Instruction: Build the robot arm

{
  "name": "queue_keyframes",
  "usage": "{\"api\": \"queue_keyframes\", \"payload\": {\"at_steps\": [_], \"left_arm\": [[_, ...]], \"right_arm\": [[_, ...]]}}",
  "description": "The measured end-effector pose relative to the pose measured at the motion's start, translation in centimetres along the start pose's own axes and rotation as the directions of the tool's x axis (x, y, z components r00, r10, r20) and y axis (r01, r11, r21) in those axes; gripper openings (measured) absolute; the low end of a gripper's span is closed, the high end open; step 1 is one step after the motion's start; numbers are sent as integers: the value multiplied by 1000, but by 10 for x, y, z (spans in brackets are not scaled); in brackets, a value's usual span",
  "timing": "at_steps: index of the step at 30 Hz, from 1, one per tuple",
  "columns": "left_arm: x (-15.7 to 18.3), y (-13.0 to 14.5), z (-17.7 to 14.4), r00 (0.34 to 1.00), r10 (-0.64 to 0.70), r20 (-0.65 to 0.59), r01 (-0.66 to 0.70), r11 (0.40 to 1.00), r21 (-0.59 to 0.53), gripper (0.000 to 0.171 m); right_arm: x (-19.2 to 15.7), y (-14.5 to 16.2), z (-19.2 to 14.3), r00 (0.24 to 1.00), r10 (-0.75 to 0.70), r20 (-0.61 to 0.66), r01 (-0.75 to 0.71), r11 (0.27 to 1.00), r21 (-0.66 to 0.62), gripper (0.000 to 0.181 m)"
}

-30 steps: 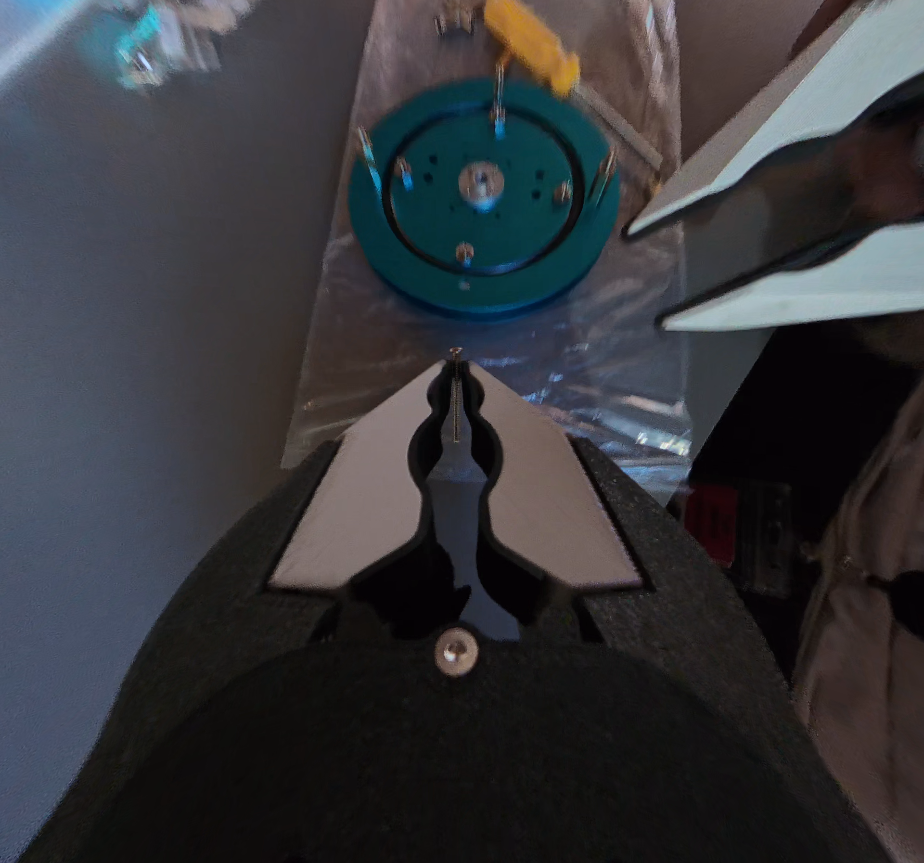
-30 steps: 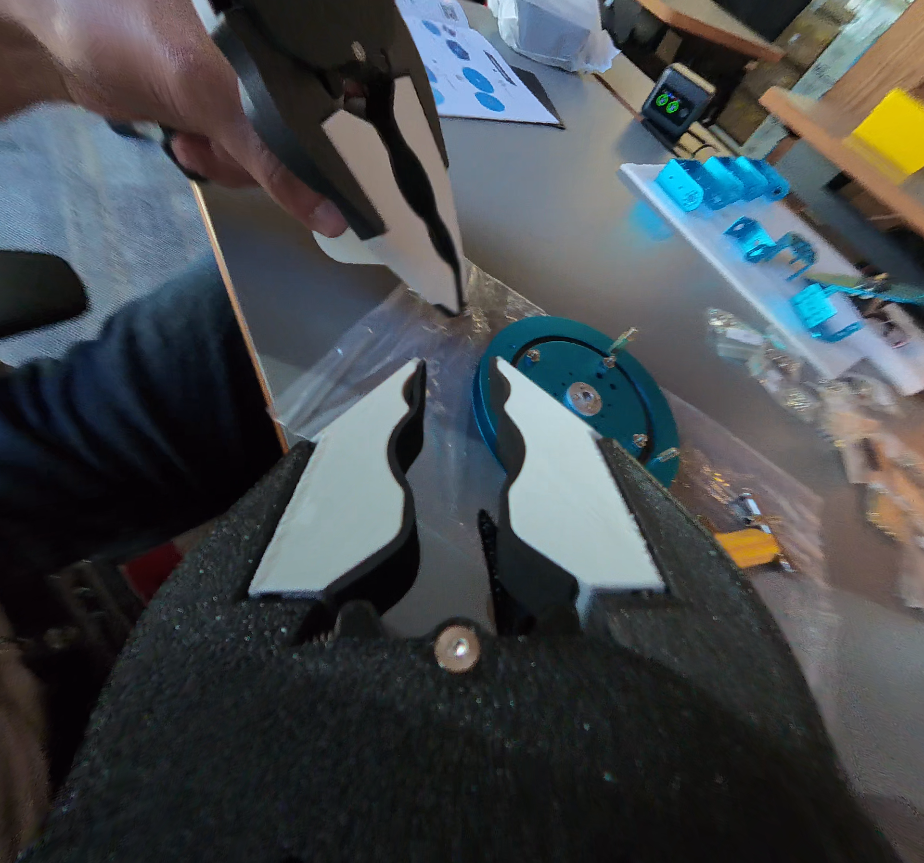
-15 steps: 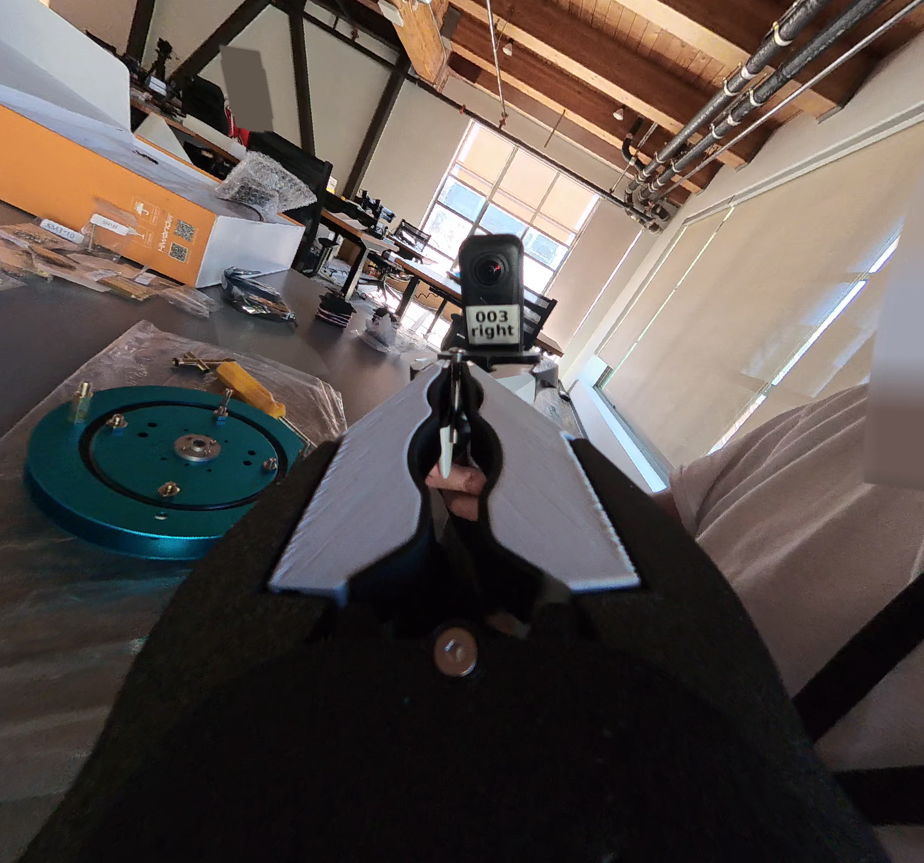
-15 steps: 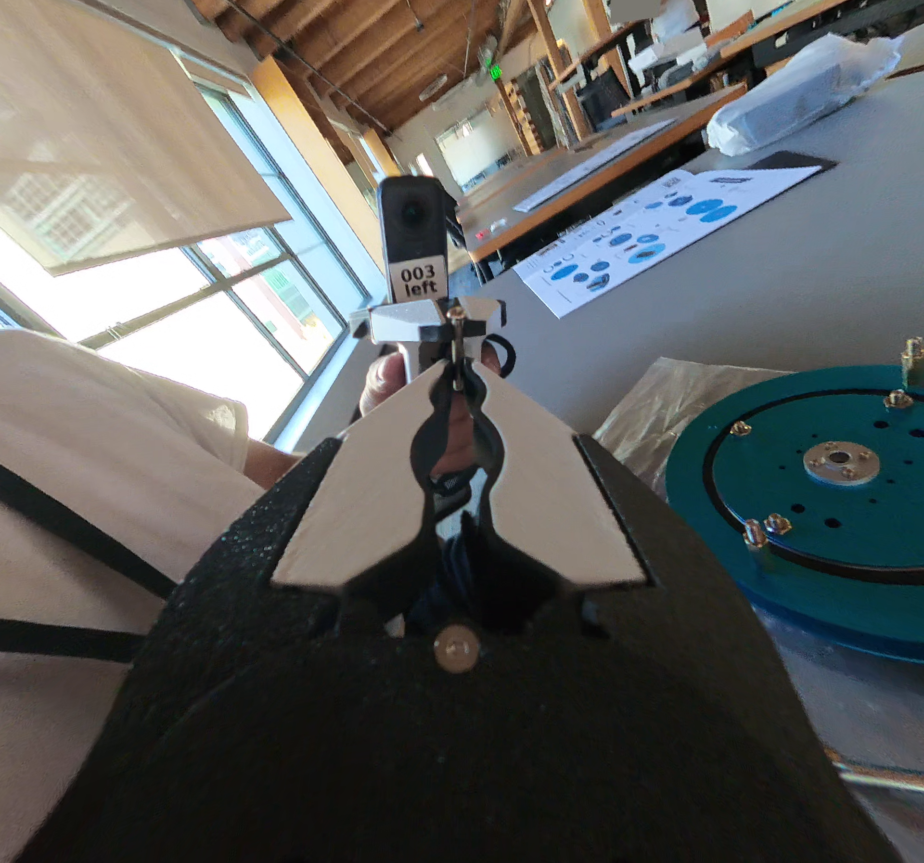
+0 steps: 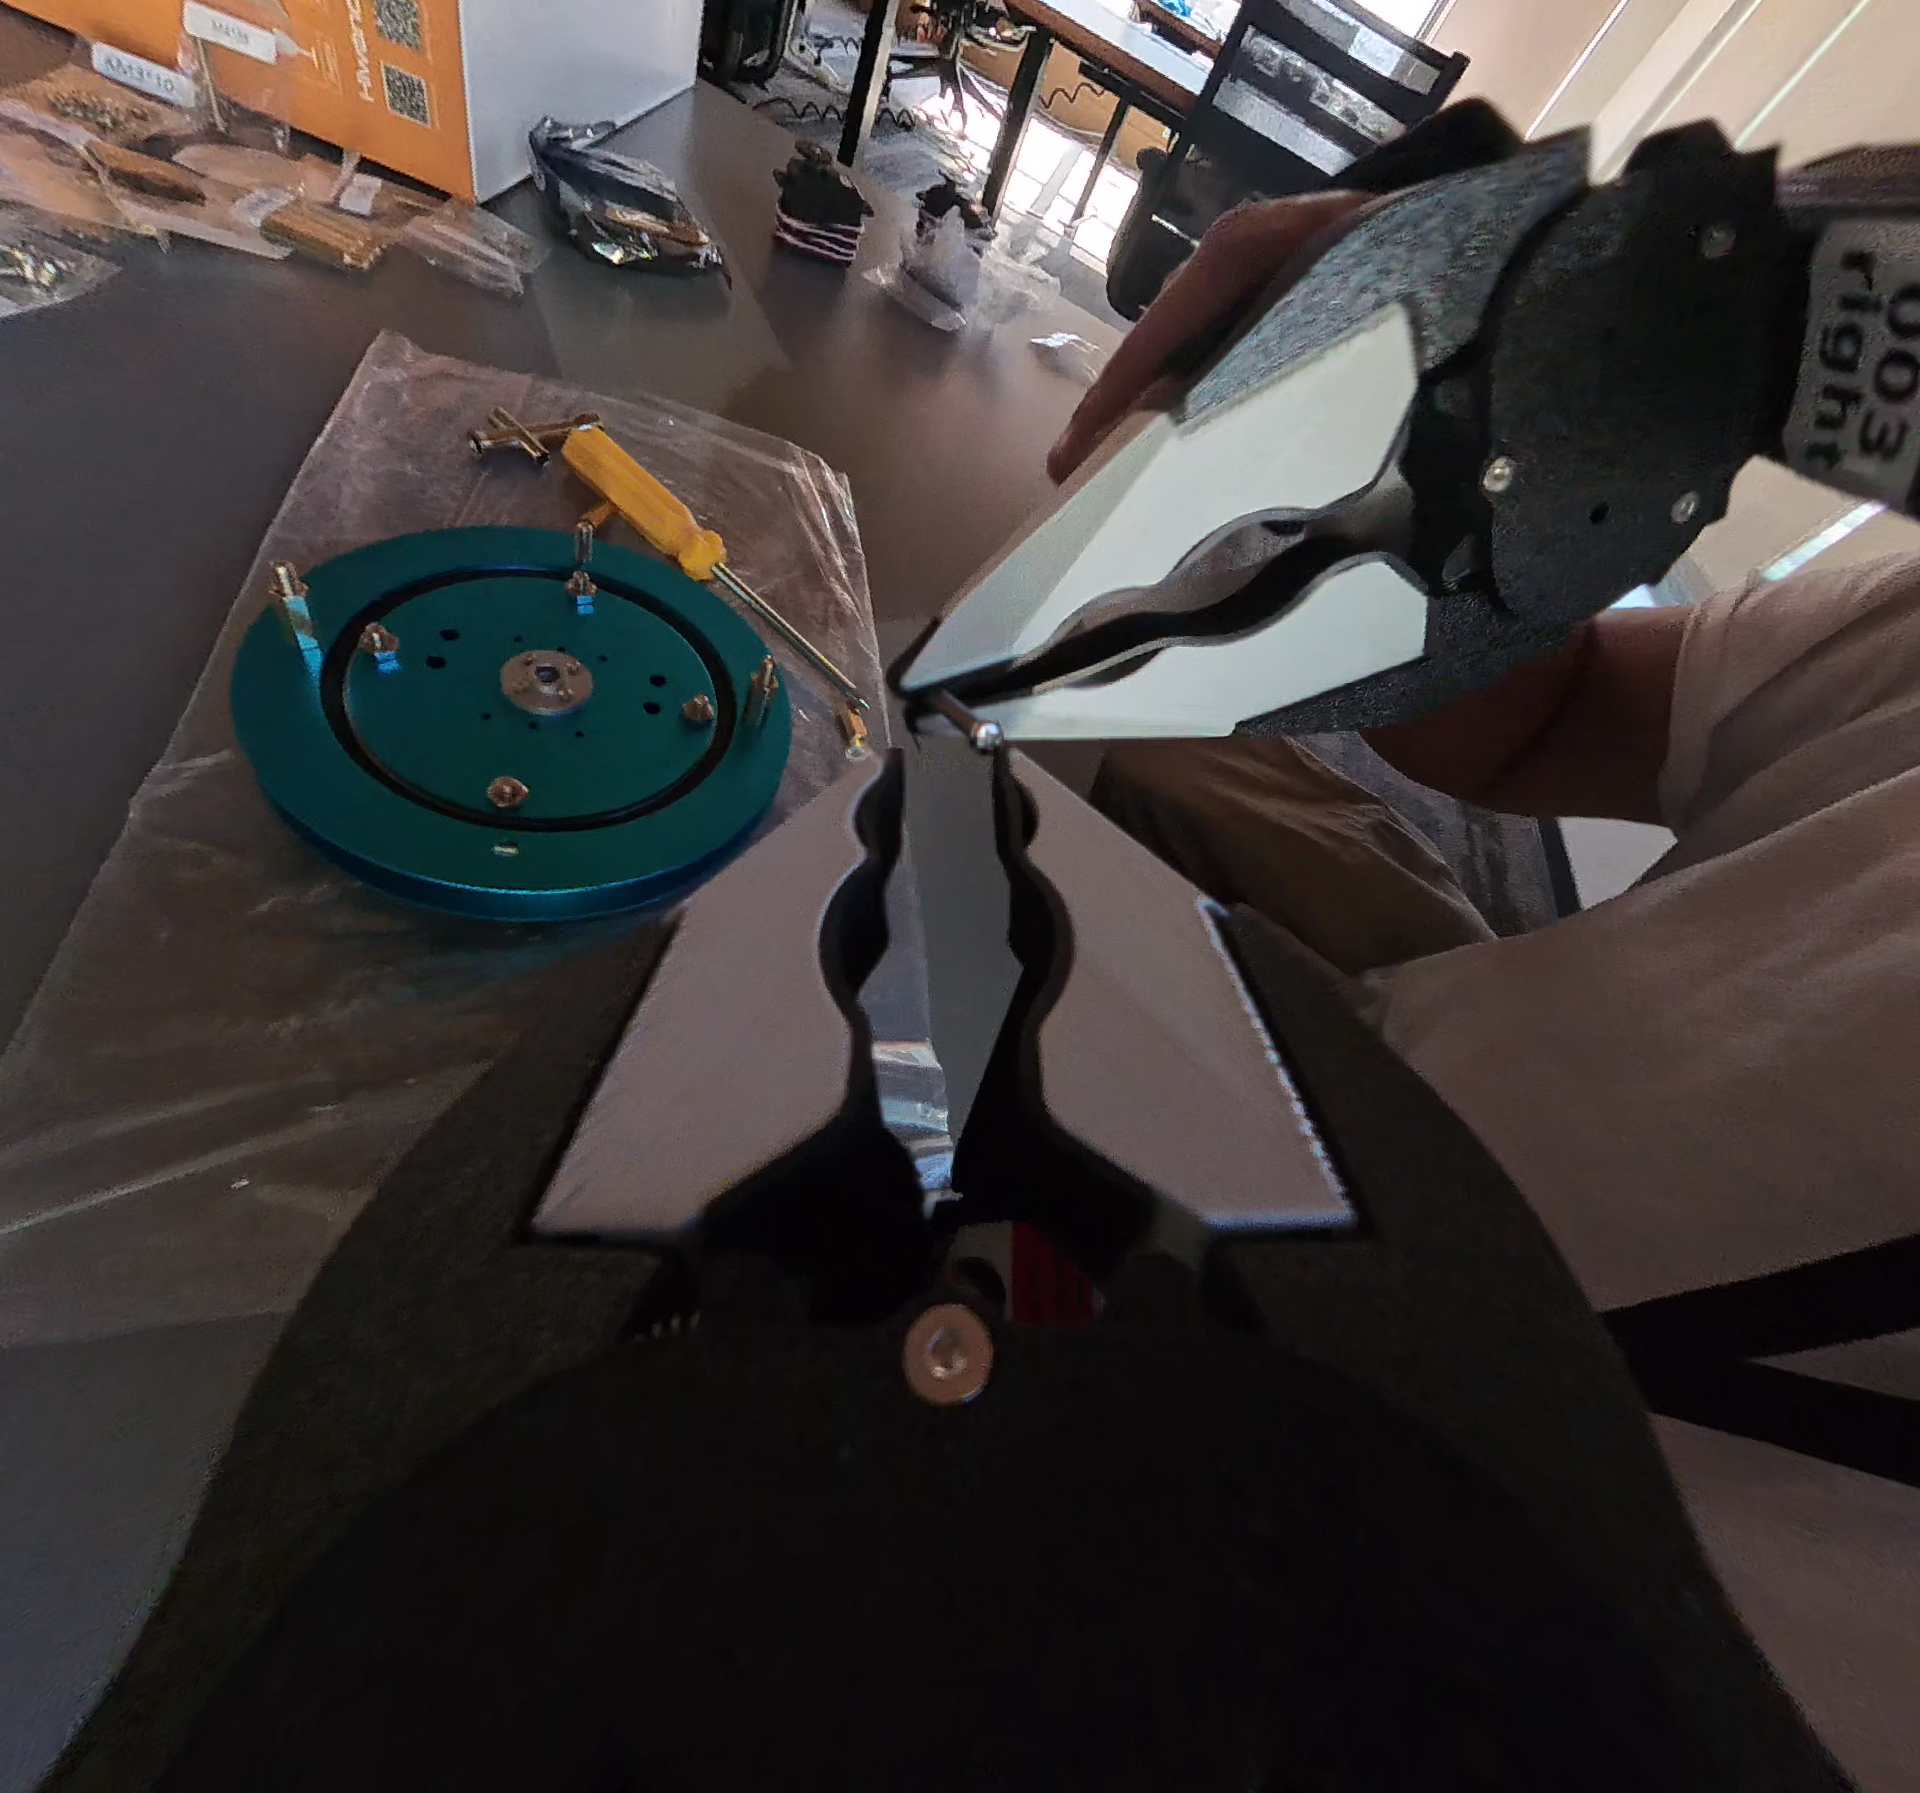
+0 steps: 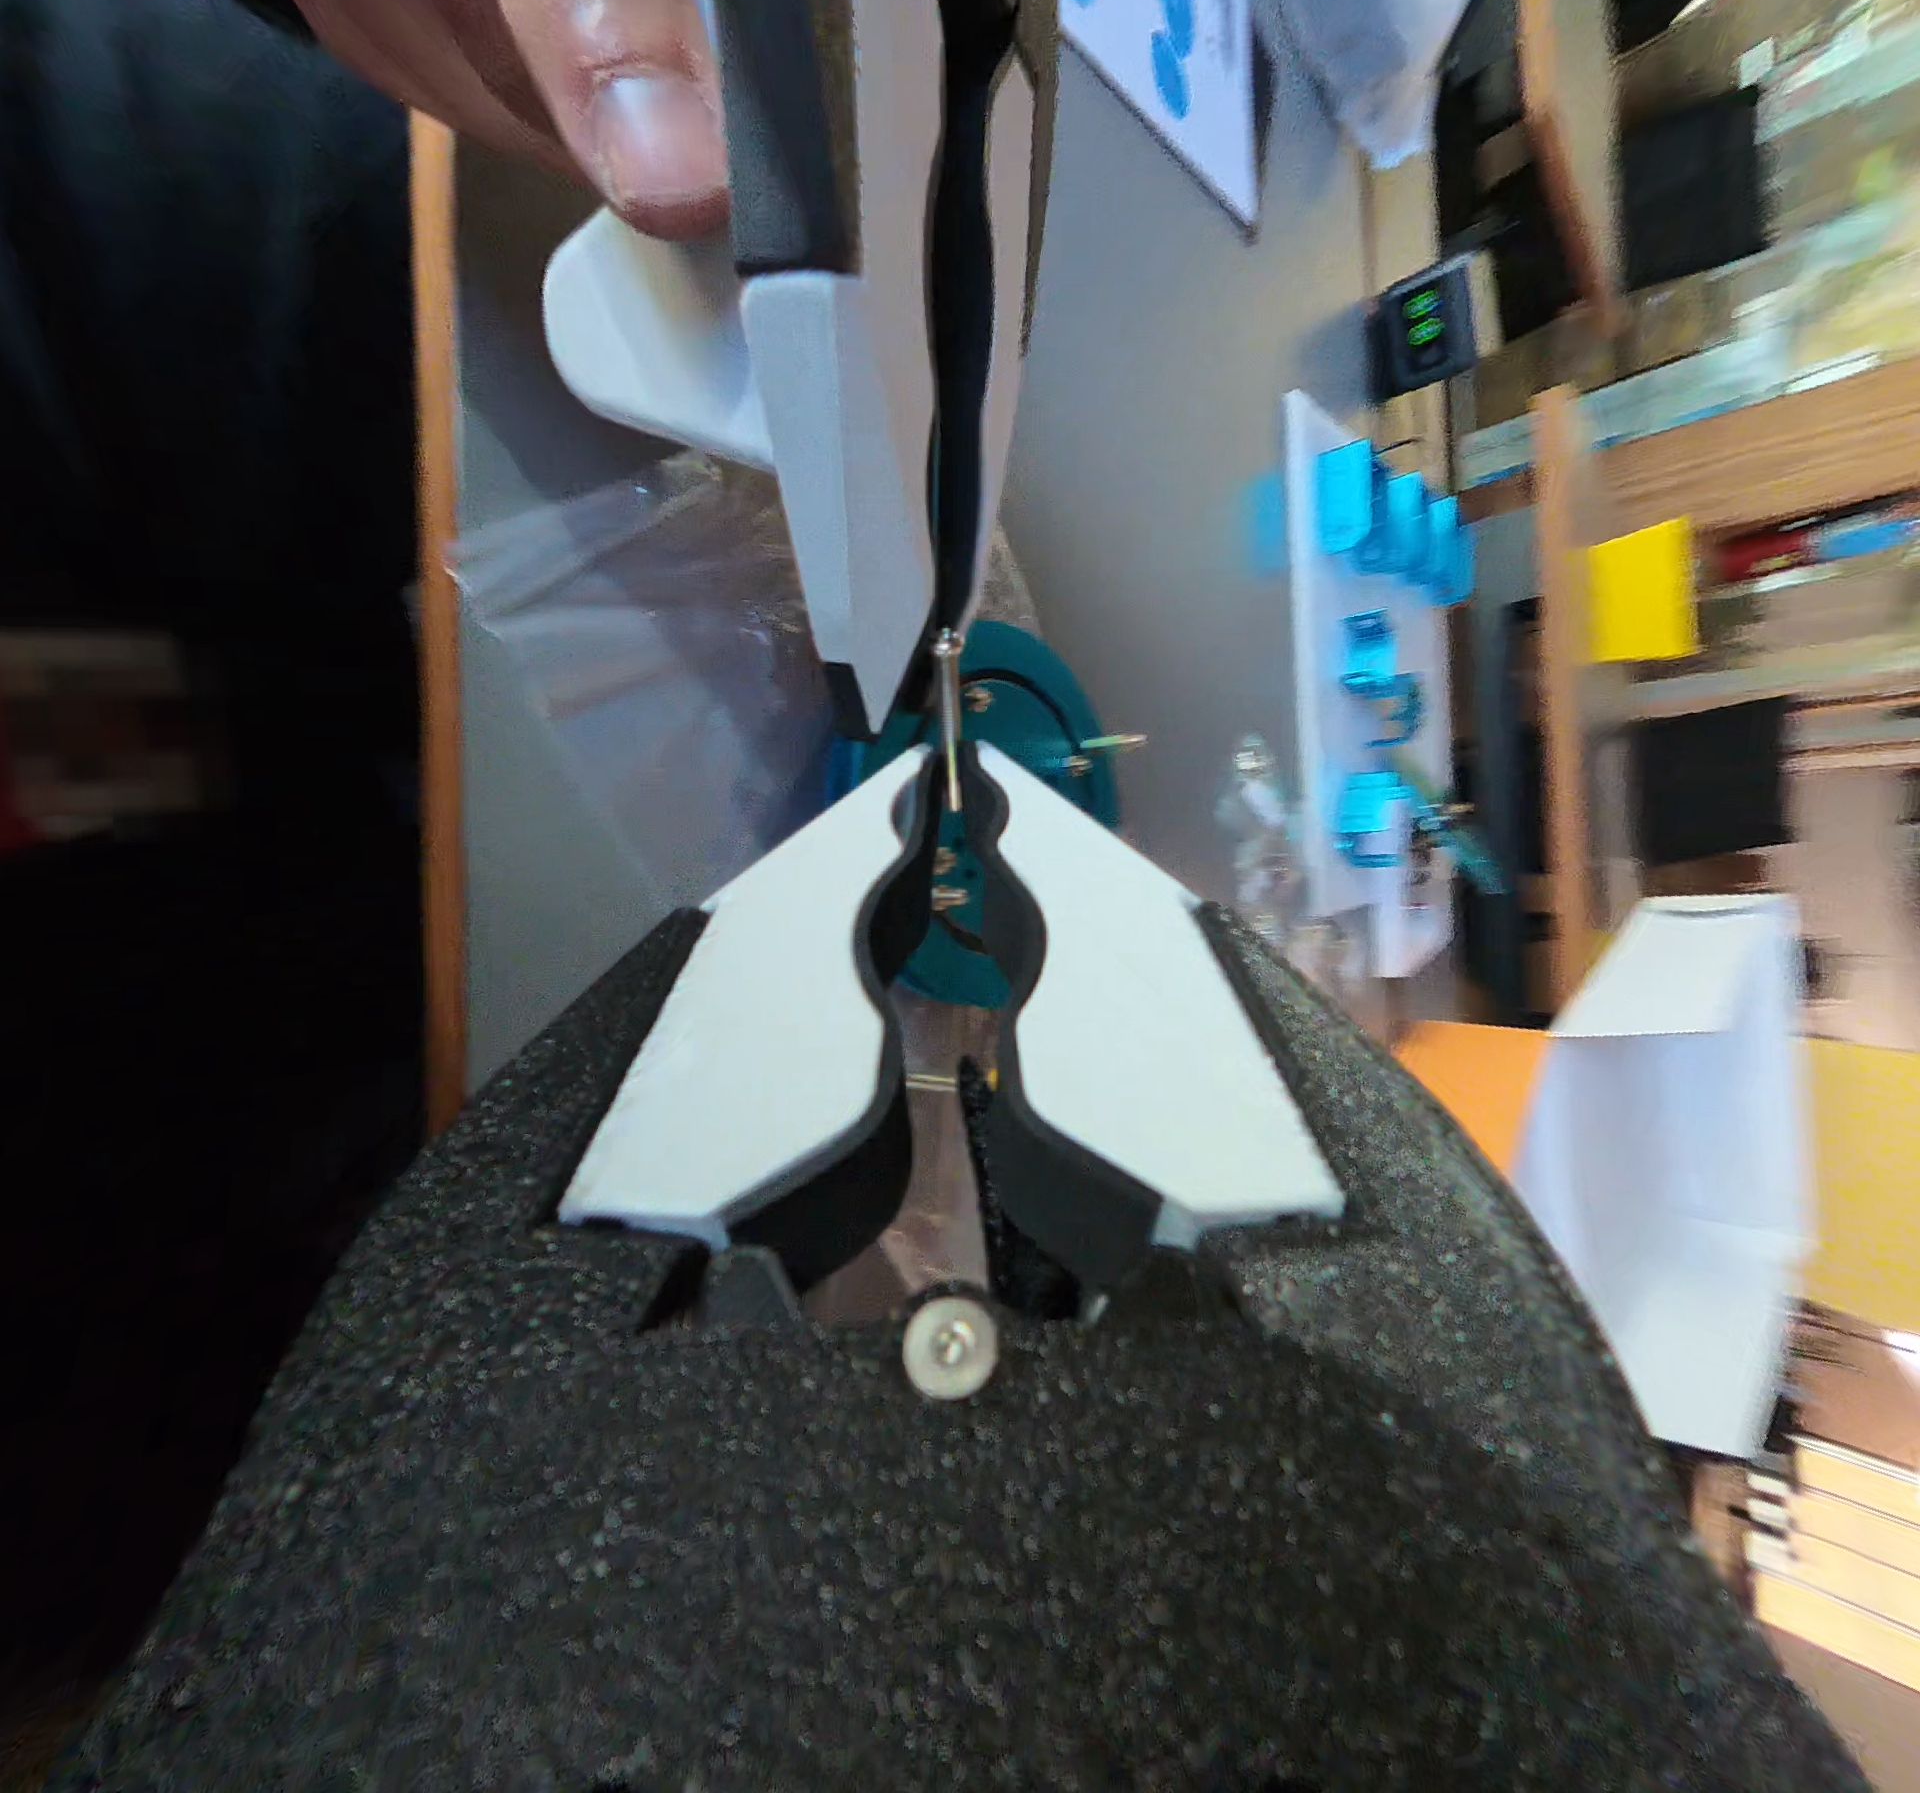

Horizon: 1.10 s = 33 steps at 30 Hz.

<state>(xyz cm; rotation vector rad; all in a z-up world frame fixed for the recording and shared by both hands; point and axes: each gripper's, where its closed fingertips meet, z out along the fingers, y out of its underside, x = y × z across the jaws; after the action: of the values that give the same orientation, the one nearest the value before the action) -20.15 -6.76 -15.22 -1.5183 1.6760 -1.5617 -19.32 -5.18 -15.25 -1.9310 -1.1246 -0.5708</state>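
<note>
My right gripper is shut on a thin silver screw, which sticks out past its tips. In the left wrist view the right gripper reaches in from the right, with the screw at its tip, head outward. My left gripper is open by a narrow gap, its tips right at the screw's head and not clamping it. In the right wrist view it comes down from above. A teal metal disc with brass standoffs lies below on a clear plastic bag.
A yellow-handled screwdriver and a small metal key lie on the bag behind the disc. An orange and white box and bags of hardware sit at the back left. A white tray of blue brackets lies beyond the disc. The table edge and a person's sleeve are nearby. Only a small space, under 4 cm, lies between the two pairs of fingers. The teal metal disc is about 10 cm from both grippers' fingertips.
One second ago the left gripper held the screw over the disc and the right was open. The grippers met tip to tip; now the right clamps the screw and the left jaws have parted.
</note>
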Motion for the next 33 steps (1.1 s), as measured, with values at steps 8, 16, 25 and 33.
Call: {"api": "queue_keyframes", "payload": {"at_steps": [8,16,25,33], "left_arm": [[18,-7,-7,963,-189,-194,198,980,25,22],[22,-2,-7,881,-352,-316,357,933,-44,4],[-49,33,-34,973,10,229,13,995,-100,3],[-72,42,-53,918,106,382,-69,992,-109,4]], "right_arm": [[10,-2,-4,835,-471,-286,445,882,-155,3],[8,-23,-12,522,-686,-506,720,673,-170,2],[2,19,32,991,22,-130,-12,997,78,35],[-9,22,67,982,8,-186,-25,996,-90,37]]}}
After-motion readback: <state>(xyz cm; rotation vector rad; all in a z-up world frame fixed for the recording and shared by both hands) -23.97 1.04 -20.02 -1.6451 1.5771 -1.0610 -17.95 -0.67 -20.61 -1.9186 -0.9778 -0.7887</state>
